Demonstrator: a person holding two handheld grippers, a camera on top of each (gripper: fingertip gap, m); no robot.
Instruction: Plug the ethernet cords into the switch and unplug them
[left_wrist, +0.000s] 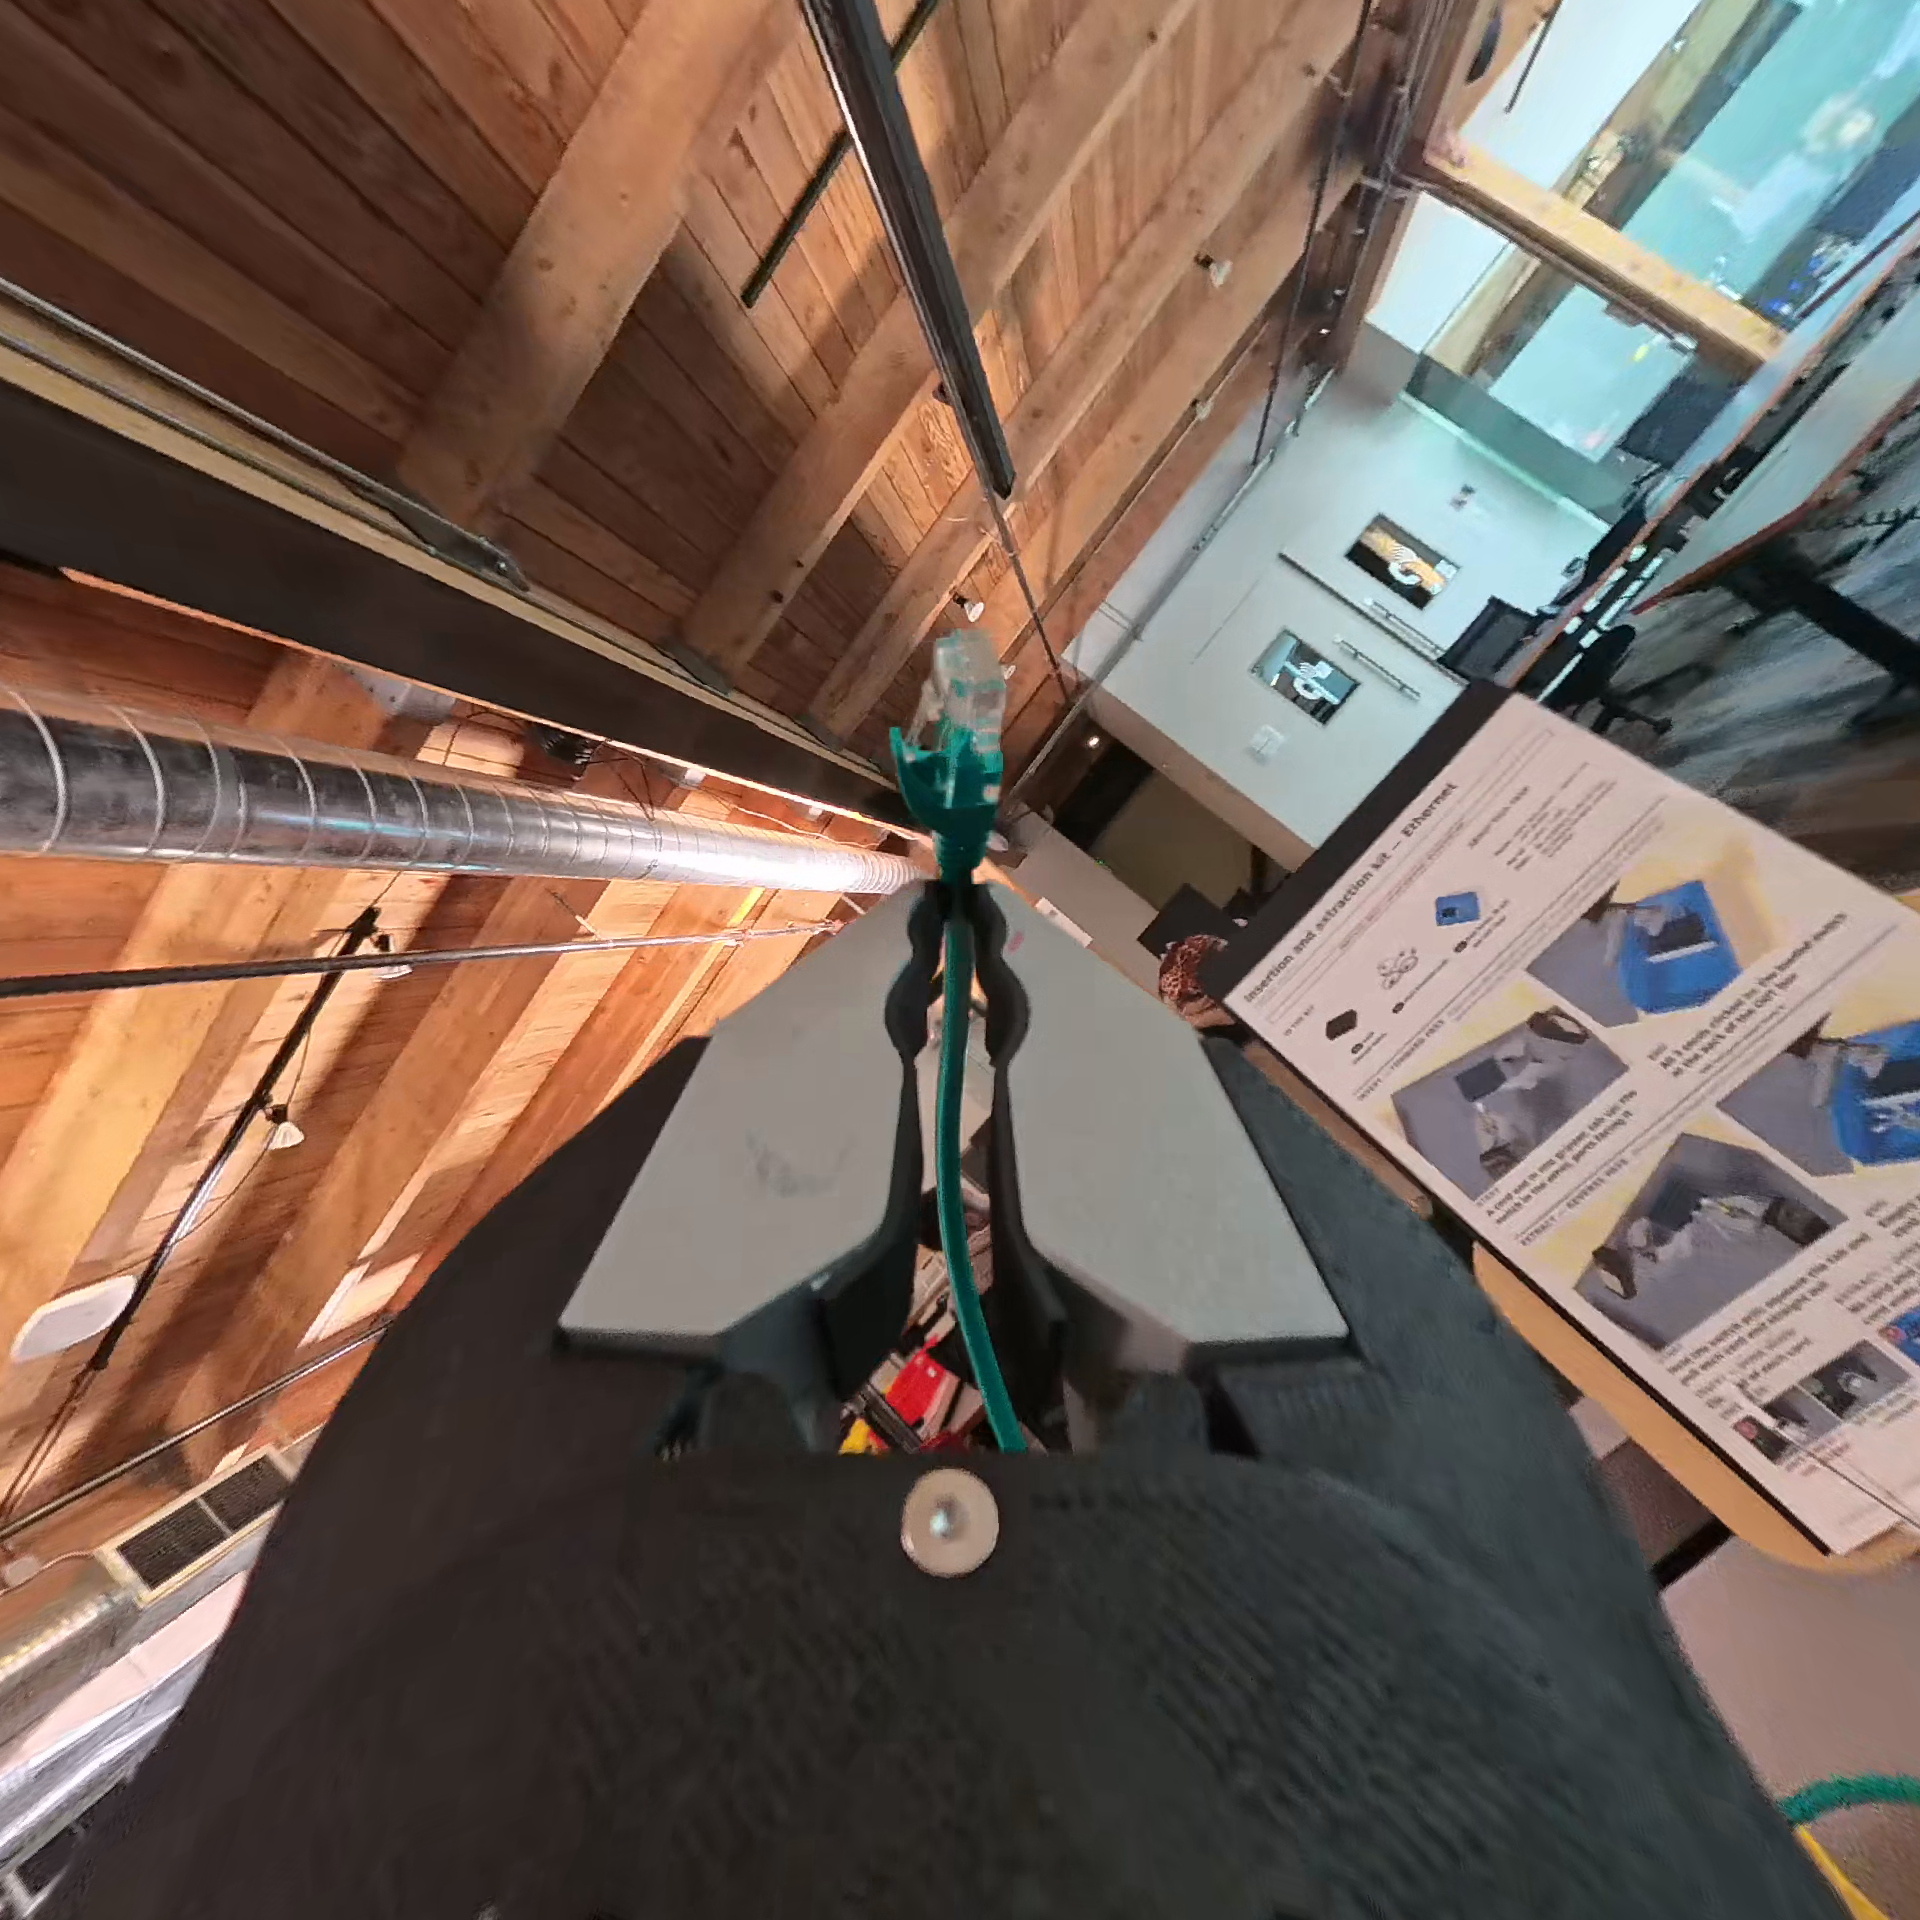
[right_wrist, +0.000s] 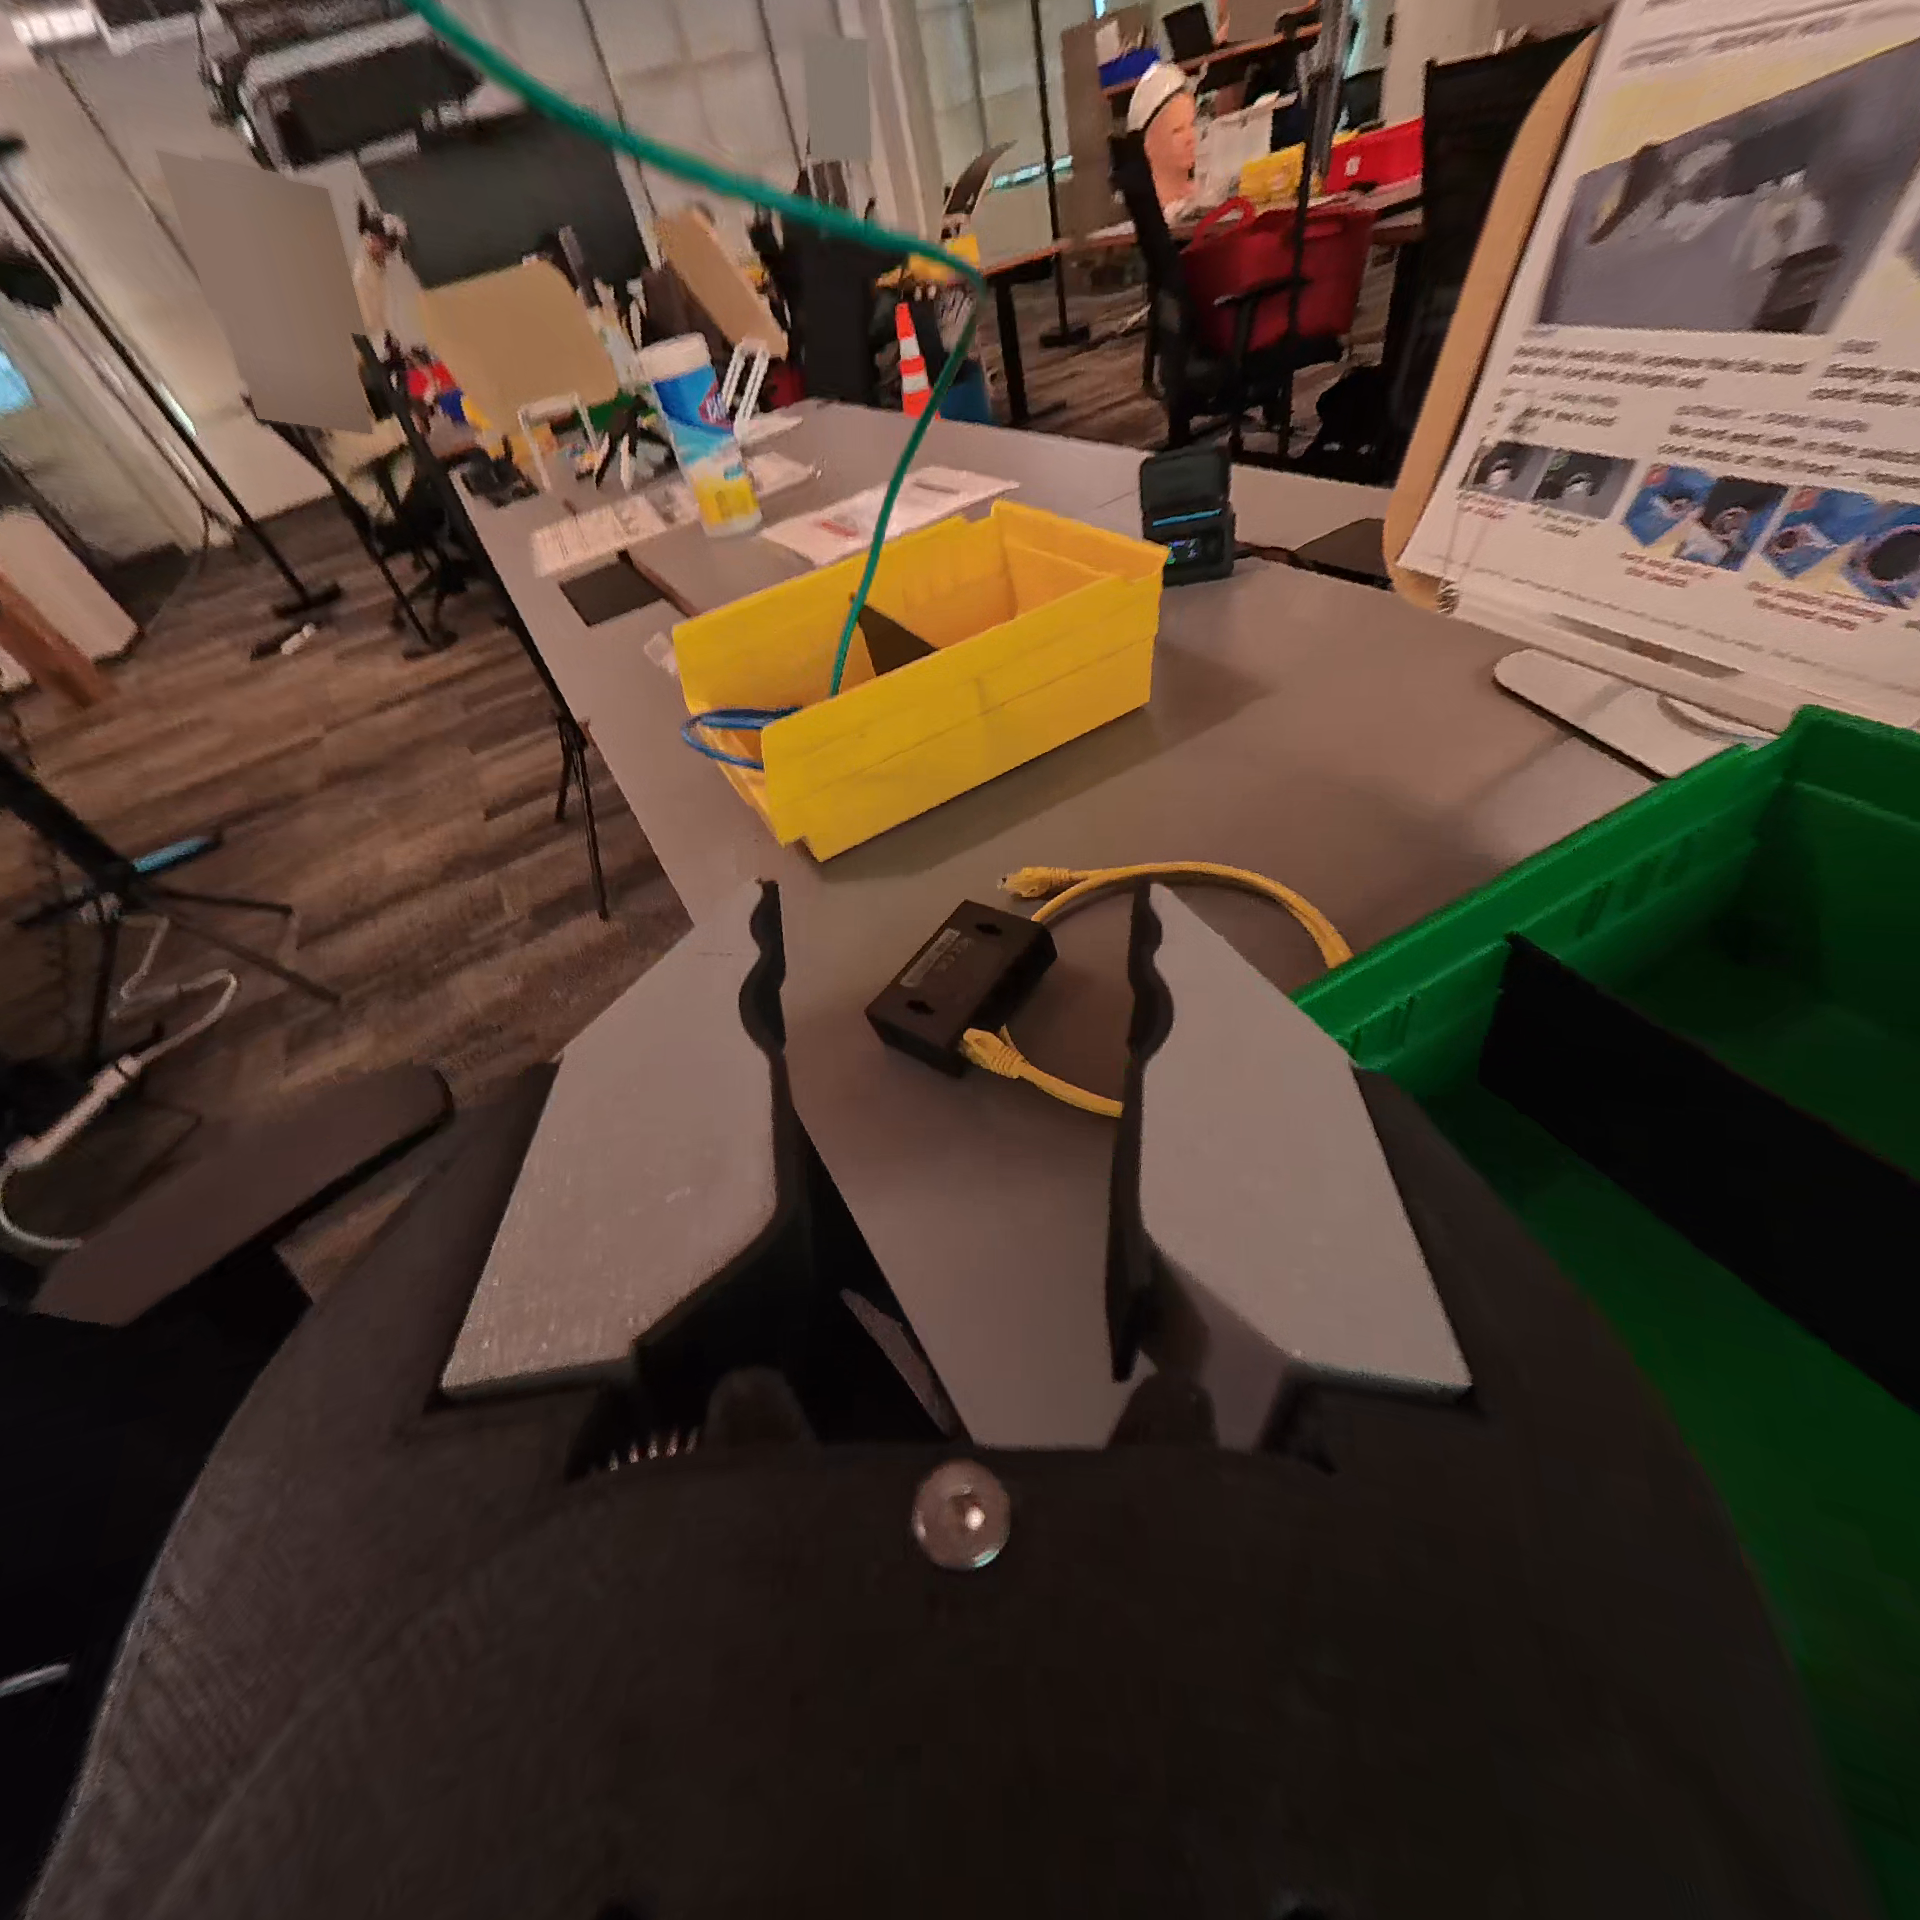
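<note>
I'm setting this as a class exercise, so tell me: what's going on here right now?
A person works two handheld grippers. The left gripper is shut on a green ethernet cord, its clear plug raised toward the ceiling. The right gripper hangs open over the black switch on the grey table; a yellow ethernet cord is plugged into it.

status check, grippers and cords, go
Left gripper shut on green cord, plug up. Right gripper open above switch. Yellow cord plugged in. Nothing blocking.
</note>
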